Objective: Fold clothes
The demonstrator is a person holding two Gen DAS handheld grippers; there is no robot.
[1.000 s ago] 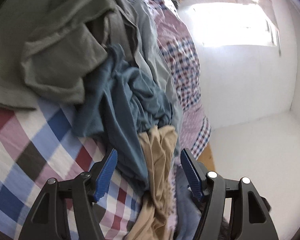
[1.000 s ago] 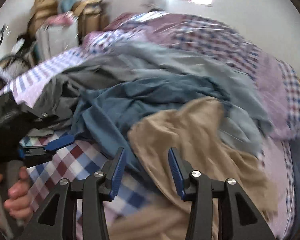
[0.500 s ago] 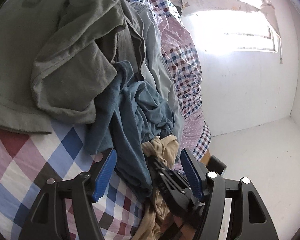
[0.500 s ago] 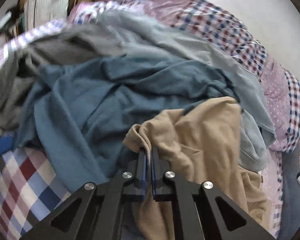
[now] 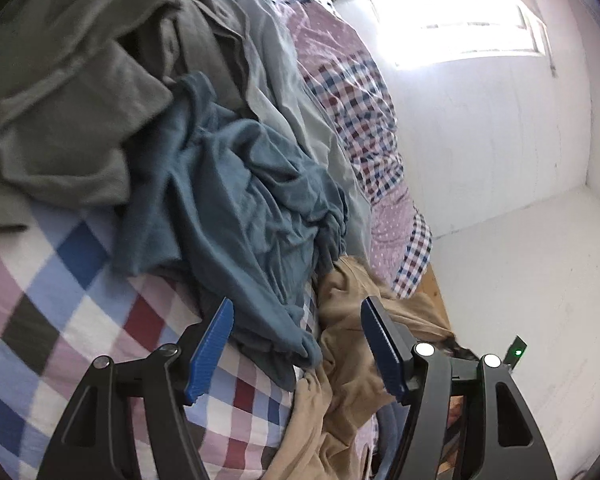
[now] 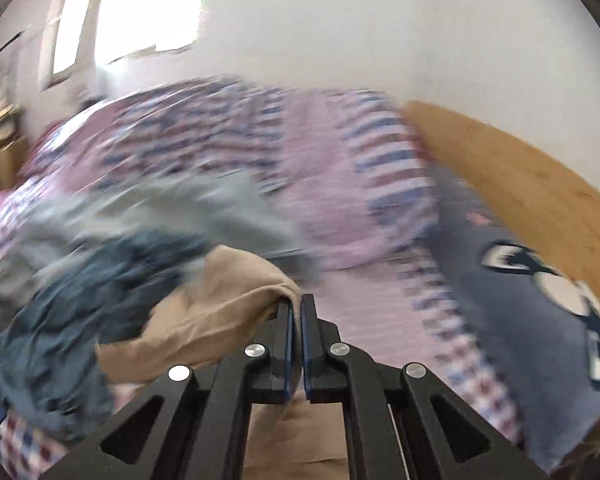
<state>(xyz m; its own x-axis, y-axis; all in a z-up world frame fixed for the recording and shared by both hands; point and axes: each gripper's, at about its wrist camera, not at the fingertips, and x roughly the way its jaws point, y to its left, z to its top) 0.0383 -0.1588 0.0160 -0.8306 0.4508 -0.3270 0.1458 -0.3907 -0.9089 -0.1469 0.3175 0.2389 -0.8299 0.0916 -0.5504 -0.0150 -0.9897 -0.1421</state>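
Observation:
A heap of clothes lies on a checked bedsheet. A tan garment hangs from my right gripper, whose blue pads are shut on a fold of its edge; the right wrist view is blurred. In the left wrist view the same tan garment trails down between the blue fingers of my left gripper, which stands open and apart from the cloth. A teal garment lies crumpled beside it, with an olive-grey garment behind and a pale grey one along the heap's right side.
A checked and dotted purple duvet runs along the white wall under a bright window. A grey-blue pillow with a dark print lies by the wooden bed frame.
My right gripper closed on the tan garment's edge, then swung up and away to the right, dragging the cloth off the heap. The left gripper shifted slightly and stayed open.

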